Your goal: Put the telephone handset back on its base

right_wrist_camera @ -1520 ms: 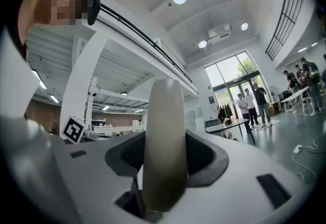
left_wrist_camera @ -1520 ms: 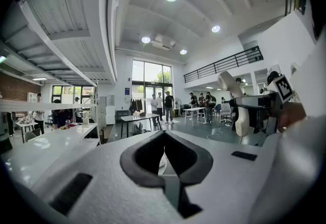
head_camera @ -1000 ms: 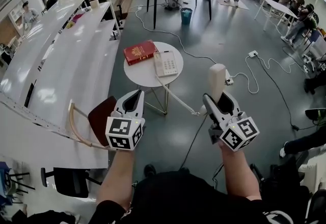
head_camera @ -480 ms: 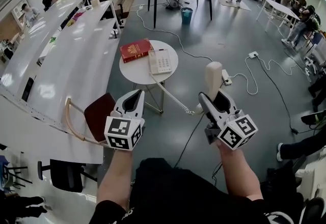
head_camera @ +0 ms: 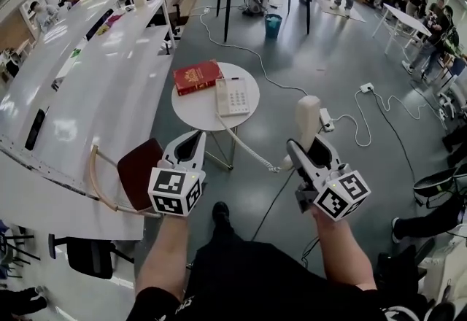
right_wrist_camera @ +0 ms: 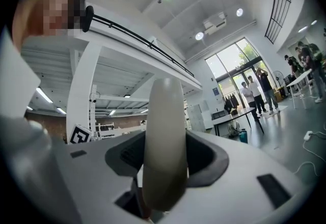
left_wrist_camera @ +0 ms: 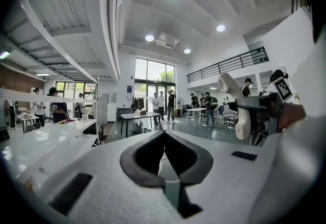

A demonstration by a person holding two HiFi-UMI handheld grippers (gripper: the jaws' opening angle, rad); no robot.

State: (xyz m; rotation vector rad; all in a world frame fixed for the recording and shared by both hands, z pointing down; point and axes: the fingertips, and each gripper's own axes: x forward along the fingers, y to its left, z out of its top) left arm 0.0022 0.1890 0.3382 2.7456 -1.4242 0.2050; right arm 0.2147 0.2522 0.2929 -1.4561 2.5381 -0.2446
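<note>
The cream telephone handset (head_camera: 308, 120) stands upright in my right gripper (head_camera: 312, 152), which is shut on its lower half; it fills the middle of the right gripper view (right_wrist_camera: 164, 141). A coiled cord (head_camera: 244, 146) runs from the handset up to the white telephone base (head_camera: 233, 97) on the small round white table (head_camera: 204, 109), ahead and to the left. My left gripper (head_camera: 191, 143) hovers near the table's front edge, its jaws closed with nothing between them (left_wrist_camera: 163, 134). The handset also shows at the right of the left gripper view (left_wrist_camera: 235, 106).
A red book (head_camera: 197, 76) lies beside the base on the table. A chair with a dark red seat (head_camera: 139, 170) stands to the left, by long white counters (head_camera: 95, 86). Cables and a power strip (head_camera: 326, 120) lie on the grey floor. People stand around tables at the back.
The view has shifted slightly, so the table and phone base sit a little further right and lower. Both grippers keep their pose; the handset stays held.
</note>
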